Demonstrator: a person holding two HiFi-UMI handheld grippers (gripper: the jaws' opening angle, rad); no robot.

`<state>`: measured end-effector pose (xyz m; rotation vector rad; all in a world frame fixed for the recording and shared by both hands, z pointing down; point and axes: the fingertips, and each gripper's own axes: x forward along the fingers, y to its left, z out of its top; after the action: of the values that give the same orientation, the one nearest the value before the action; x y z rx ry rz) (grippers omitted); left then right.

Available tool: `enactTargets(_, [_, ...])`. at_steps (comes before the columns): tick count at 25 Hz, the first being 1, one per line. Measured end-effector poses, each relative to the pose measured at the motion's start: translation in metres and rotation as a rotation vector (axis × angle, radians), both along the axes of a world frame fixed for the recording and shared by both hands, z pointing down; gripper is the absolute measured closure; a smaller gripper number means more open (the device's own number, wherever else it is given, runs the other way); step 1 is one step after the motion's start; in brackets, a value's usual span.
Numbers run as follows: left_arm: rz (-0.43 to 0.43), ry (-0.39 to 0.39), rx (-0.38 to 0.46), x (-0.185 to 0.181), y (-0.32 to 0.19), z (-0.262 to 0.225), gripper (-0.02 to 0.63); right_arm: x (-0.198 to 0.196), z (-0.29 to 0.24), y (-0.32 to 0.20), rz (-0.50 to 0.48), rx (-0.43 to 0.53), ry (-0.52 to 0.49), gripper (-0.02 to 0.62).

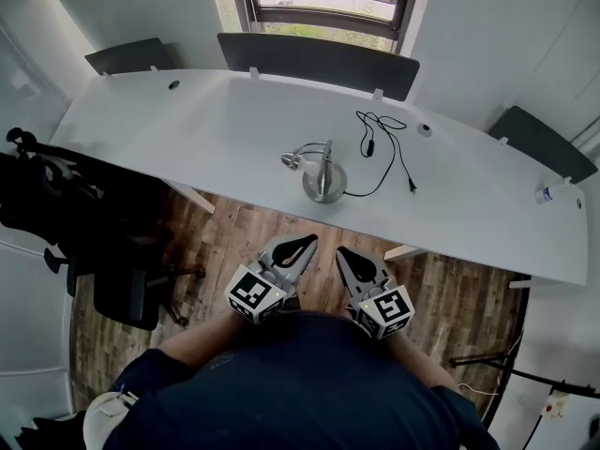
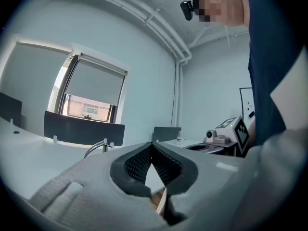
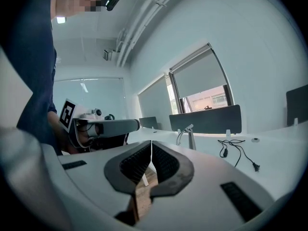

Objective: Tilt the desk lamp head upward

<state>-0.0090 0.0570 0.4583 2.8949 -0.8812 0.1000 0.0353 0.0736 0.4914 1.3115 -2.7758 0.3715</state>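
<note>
Fingers (image 2: pixel 139 163) pressed together, empty, on left gripper (image 1: pixel 307 241) and right gripper (image 1: pixel 343 251), lower centre; we risk toppling the lamp (image 1: pixel 323 182), mid-frame, shoving its head (image 1: pixel 292 158).

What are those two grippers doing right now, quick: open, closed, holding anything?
Left gripper: closed, holding nothing.
Right gripper: closed, holding nothing.

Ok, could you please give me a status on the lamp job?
Left gripper and right gripper shut, empty, short of the desk. Desk lamp untouched. Black cable beside its base, not in the way.
</note>
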Motion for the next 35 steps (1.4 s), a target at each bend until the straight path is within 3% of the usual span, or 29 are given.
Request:
enactTargets(16, [0.128,-0.014,-0.009,-0.040,-0.145,0.005,0.600,-0.022,0.008,-0.138,0.154,-0.066,0.090,0.583])
enactTargets(21, [0.097,-0.048,-0.010,-0.032,-0.169,0.016,0.599,-0.010,0.022,-0.161,0.161,-0.080,0.110,0.582])
enactTargets(28, [0.030,-0.067,-0.011,-0.022,-0.186,0.031,0.598,0.000,0.045,-0.185,0.080,-0.093,0.147,0.581])
enactTargets(35, [-0.030,-0.151,-0.003,-0.026,-0.201,0.056,0.598,0.004,0.067,-0.205,0.034,-0.106,0.181,0.581])
